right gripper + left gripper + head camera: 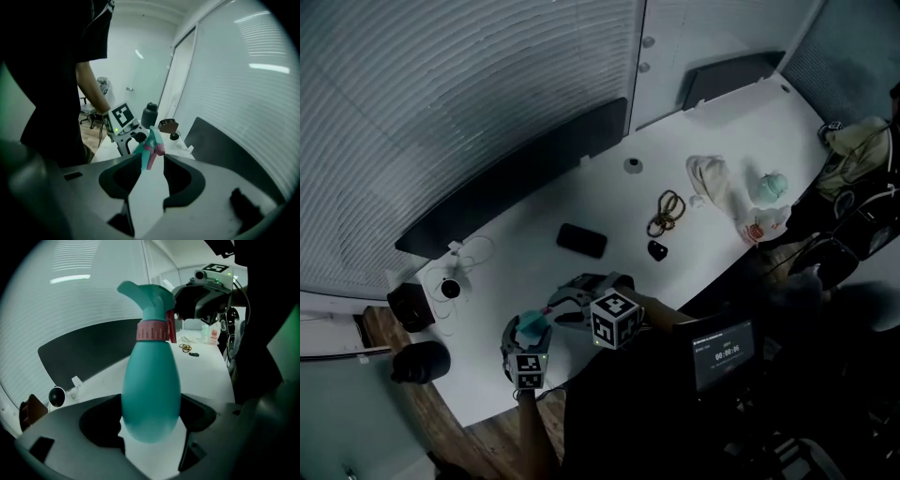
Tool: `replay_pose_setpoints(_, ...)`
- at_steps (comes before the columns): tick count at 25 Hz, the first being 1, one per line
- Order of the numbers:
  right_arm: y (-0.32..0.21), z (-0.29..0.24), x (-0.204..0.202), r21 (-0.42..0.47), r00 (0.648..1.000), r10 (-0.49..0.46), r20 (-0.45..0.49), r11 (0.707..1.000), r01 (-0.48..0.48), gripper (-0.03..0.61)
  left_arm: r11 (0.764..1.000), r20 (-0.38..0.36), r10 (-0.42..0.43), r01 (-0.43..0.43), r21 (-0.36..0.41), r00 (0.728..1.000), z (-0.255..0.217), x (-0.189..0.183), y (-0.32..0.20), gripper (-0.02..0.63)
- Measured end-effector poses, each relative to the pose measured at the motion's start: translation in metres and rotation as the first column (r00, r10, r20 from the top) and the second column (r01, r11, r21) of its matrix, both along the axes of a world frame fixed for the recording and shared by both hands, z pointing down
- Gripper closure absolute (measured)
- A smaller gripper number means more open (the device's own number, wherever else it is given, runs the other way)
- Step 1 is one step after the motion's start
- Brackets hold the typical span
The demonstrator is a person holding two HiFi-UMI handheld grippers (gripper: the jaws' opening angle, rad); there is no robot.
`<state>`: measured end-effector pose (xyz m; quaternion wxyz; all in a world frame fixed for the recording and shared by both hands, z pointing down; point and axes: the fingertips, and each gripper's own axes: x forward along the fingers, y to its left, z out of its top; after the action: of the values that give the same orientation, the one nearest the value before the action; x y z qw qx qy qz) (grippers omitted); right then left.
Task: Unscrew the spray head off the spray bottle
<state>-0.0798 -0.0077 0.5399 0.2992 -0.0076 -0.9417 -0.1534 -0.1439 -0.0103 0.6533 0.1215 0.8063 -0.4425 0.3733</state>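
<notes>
A teal spray bottle [151, 385] with a pink collar [152, 330], a teal spray head [146, 292] and a red trigger [171, 327] stands upright between the jaws of my left gripper [151, 401], which is shut on its body. In the head view the bottle [530, 326] is over the table's near left part, with the left gripper [528, 343] below it. My right gripper [567, 307] sits just to its right. In the right gripper view the right gripper [152, 159] has a gap between its jaws, and the spray head [150, 143] shows just past the fingertips, untouched.
On the white table [712, 131] lie a black phone [581, 240], a brown looped cord [666, 214], a small black piece [657, 249], a crumpled cloth [717, 183] and a teal lump [772, 186]. A white camera [450, 287] and a dark bottle [420, 361] are at the left. A timer screen [724, 354] is near me.
</notes>
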Motion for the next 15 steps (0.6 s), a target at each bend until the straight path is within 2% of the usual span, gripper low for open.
replay_pose_setpoints(2, -0.001, -0.003, 0.003, 0.040, 1.000, -0.007, -0.029, 0.999, 0.009, 0.425, 0.999, 0.100, 0.039, -0.039, -0.010, 0.994, -0.004, -0.004, 0.003, 0.239)
replay_pose_setpoints(5, 0.000, -0.005, 0.001, 0.070, 0.998, -0.026, -0.064, 0.997, 0.031, 0.394, 0.992, 0.242, 0.123, -0.124, -0.008, 0.963, -0.003, -0.010, 0.010, 0.239)
replay_pose_setpoints(7, 0.008, -0.004, -0.007, 0.098, 0.993, -0.070, -0.096, 0.992, 0.080, 0.368, 0.990, 0.304, 0.133, -0.139, -0.001, 0.943, -0.005, -0.017, 0.014, 0.239)
replay_pose_setpoints(11, 0.029, -0.007, -0.023, 0.115, 0.983, -0.150, -0.104, 0.980, 0.161, 0.360, 0.991, 0.386, 0.130, -0.137, -0.011, 0.913, -0.004, -0.022, 0.020, 0.239)
replay_pose_setpoints(15, 0.039, 0.002, -0.034, 0.118, 0.977, -0.167, -0.131, 0.976, 0.183, 0.362, 0.994, 0.419, 0.097, -0.106, -0.001, 0.903, -0.016, -0.015, 0.018, 0.239)
